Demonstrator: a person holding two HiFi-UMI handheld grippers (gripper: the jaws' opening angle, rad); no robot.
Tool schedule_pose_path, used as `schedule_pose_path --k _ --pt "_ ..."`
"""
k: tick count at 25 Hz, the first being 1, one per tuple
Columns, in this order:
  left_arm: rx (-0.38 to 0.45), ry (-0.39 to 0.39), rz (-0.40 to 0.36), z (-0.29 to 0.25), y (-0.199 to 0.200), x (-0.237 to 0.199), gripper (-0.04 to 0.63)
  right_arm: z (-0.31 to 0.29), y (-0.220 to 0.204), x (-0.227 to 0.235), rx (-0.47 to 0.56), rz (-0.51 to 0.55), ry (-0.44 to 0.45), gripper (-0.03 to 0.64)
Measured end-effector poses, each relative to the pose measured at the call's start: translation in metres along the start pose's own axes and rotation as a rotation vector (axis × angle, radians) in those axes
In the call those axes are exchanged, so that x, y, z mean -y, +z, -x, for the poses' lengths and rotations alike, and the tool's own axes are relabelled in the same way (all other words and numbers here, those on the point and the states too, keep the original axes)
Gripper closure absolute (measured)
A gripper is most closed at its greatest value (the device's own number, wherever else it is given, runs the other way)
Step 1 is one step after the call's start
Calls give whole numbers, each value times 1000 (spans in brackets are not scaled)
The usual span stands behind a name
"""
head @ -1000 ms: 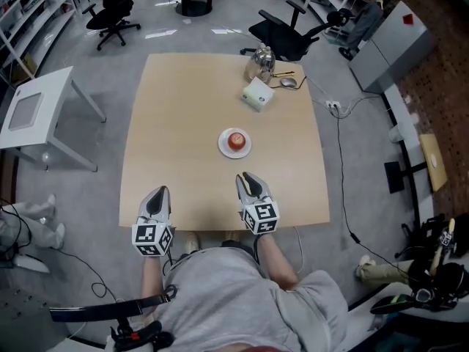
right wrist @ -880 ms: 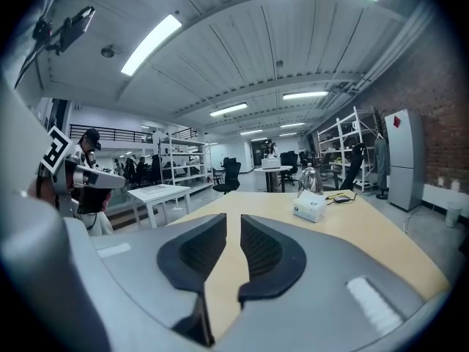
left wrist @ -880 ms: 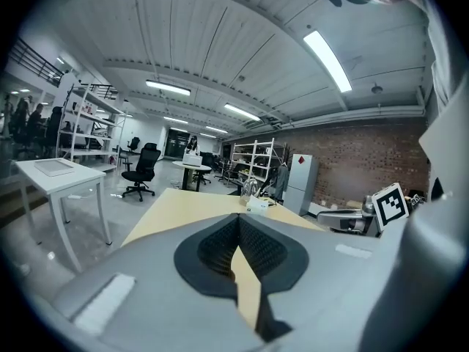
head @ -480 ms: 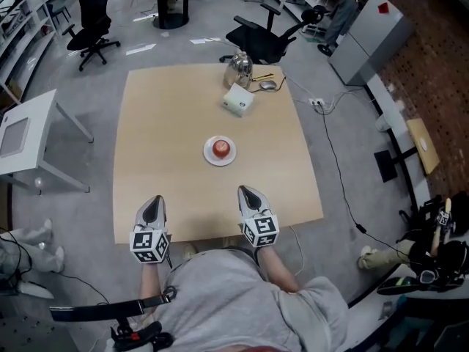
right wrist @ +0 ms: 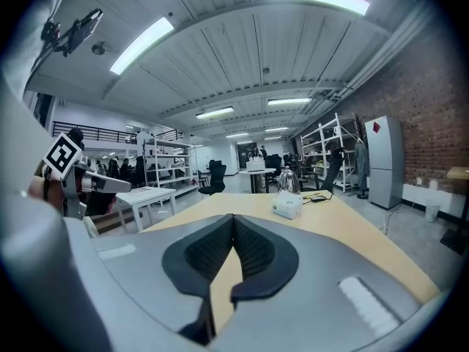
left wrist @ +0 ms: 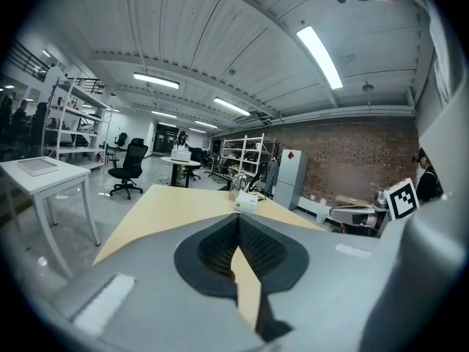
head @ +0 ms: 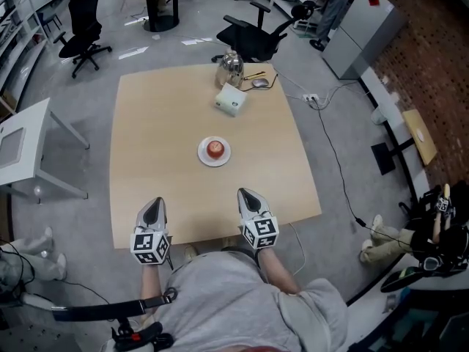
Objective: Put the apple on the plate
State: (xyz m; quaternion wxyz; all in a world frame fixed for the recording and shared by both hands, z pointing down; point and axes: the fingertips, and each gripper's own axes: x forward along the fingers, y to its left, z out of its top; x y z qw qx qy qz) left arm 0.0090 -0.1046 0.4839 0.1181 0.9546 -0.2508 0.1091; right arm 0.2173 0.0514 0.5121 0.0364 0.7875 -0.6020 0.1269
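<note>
Apple point(head: 215, 148) sits on the white plate point(head: 202, 156) at the middle of the counter point(head: 154, 116). I see my left gripper point(head: 154, 204) and right gripper point(head: 245, 194) at the near edge, both closed on nothing.

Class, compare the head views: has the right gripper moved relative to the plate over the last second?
Yes. The right gripper has drawn back from the plate, toward the near edge of the table.
</note>
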Motion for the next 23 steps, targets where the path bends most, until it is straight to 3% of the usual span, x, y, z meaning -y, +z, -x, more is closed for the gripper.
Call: schedule_pose_path --k 23 --pt "-2 18 -1 -14 -7 -9 575 -20 -7 5 4 2 20 611"
